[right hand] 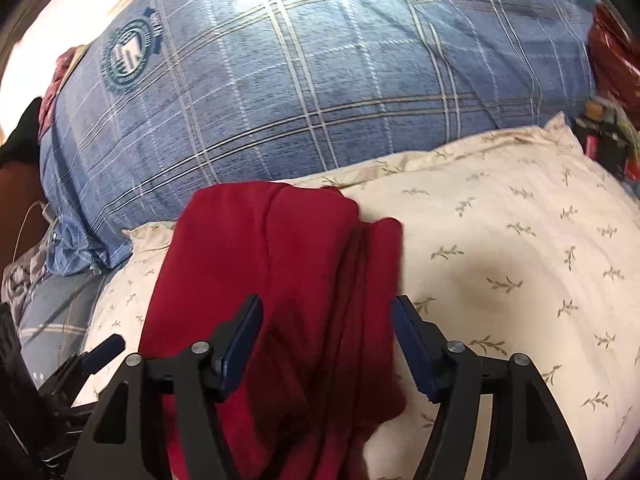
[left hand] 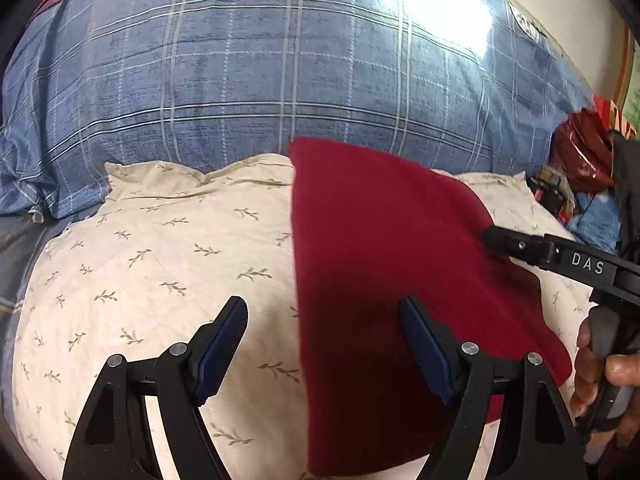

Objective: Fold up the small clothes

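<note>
A red garment (right hand: 272, 280) is seen lying partly folded on a cream pillow (left hand: 160, 260), which rests on a bed with a blue plaid cover (left hand: 240, 100). Left tongs (left hand: 324, 316) are spread wide and nothing is held; the garment's left edge lies between the fingers, one pad over bare pillow and one over cloth. Right tongs (right hand: 326, 314) are also spread, hovering over the layered folds near the garment's right side; nothing is pinched. In the left view the right tongs (left hand: 490, 237) are seen low at the garment's right edge; contact cannot be confirmed. Risks, as judged: the pillow is soft and rounded, so any downward press could sink in and the pillowcase could be pinched together with the garment. Stacked layers are visible under the right tongs, so only the top ply might be caught and the fold pulled apart when lifted. The knit looks limp, so a one-sided lift would likely leave a skewed crease. Clutter (left hand: 580, 184) at the bed's right edge could be snagged on a wide swing.
</note>
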`<state>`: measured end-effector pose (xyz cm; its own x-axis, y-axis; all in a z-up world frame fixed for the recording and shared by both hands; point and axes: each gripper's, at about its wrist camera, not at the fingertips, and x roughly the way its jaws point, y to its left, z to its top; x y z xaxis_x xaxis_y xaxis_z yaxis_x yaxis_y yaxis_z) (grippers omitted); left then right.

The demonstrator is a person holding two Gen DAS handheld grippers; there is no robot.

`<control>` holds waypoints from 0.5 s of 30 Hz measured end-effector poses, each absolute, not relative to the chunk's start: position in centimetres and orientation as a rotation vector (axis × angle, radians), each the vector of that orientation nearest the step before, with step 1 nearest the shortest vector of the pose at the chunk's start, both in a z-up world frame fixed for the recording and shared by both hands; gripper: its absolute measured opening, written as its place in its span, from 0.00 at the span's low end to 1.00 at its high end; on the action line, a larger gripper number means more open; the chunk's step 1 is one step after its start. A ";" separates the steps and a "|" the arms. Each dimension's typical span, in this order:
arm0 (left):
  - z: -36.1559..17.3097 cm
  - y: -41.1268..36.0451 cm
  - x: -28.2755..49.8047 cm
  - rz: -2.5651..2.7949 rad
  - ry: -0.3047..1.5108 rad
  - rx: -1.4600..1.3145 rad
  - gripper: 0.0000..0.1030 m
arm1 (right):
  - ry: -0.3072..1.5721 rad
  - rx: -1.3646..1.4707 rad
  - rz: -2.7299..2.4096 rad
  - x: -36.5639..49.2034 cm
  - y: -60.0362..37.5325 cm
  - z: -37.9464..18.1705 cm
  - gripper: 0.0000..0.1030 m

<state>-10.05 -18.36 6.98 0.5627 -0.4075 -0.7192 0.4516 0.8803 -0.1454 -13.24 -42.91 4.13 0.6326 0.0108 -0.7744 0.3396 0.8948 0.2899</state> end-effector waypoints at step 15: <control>2.7 -18.4 -4.4 -0.737 1.045 -0.198 0.91 | 0.884 0.538 -0.028 -12.6 -44.5 0.2 0.85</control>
<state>-4.38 -18.40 2.70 0.2902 -0.6374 -0.7138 0.4581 0.7474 -0.4812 -12.58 -44.51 0.18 0.6430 0.1940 -0.7409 0.2407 0.8672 0.4359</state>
